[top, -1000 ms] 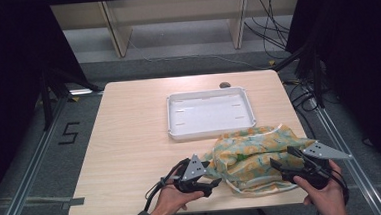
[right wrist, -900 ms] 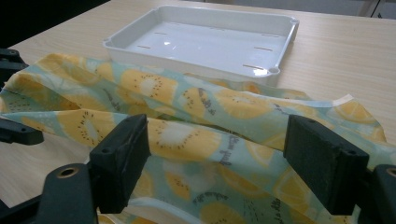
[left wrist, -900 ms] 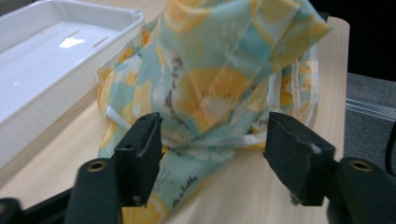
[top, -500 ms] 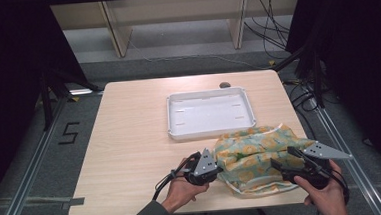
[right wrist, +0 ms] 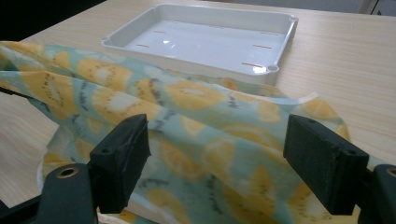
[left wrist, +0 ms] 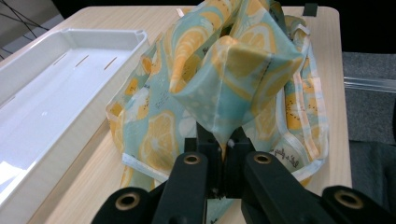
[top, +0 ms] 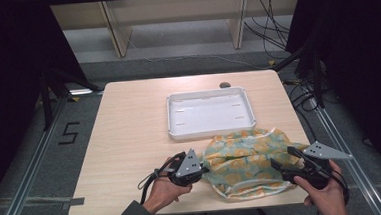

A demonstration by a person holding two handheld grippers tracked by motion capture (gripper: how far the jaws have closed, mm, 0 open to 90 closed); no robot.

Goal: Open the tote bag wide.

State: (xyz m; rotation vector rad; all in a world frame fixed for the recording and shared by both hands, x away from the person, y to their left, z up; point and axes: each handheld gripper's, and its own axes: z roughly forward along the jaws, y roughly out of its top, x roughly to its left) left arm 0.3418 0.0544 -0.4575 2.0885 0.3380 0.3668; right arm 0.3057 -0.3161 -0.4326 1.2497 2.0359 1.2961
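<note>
A pale wooden table (top: pixel 130 141) stands on grey carpet, with black curtains at 9 and 3 o'clock and light wooden shelving beyond the far edge at 12. Metal rails run along the floor on both sides, a "5" (top: pixel 70 133) is marked on the carpet at 9 o'clock from the table, and cables trail over the floor at 2 o'clock. A white tray (top: pixel 210 113) sits at the table's centre, toward 12, upright and bare inside. From the tray at 6 o'clock, its far edge just beside the tray's near rim, lies the cloth (top: pixel 247 161), a crumpled pale-blue piece printed with orange citrus slices and edged in cream, spread toward the table's 5 o'clock corner. The left gripper (top: pixel 201 171), held in a hand (top: pixel 166 189) at the table's 6 o'clock edge, has just closed its jaws and pinches the cloth's 9 o'clock edge; in the left gripper view (left wrist: pixel 227 154) the fabric rises from the pinched jaws in a tented peak. The right gripper (top: pixel 281 158) sits at the cloth's 3 o'clock side in the other hand (top: pixel 324 194); in the right gripper view (right wrist: pixel 217 156) its jaws stand spread wide over the fabric, the pads apart, not pressing it.
</note>
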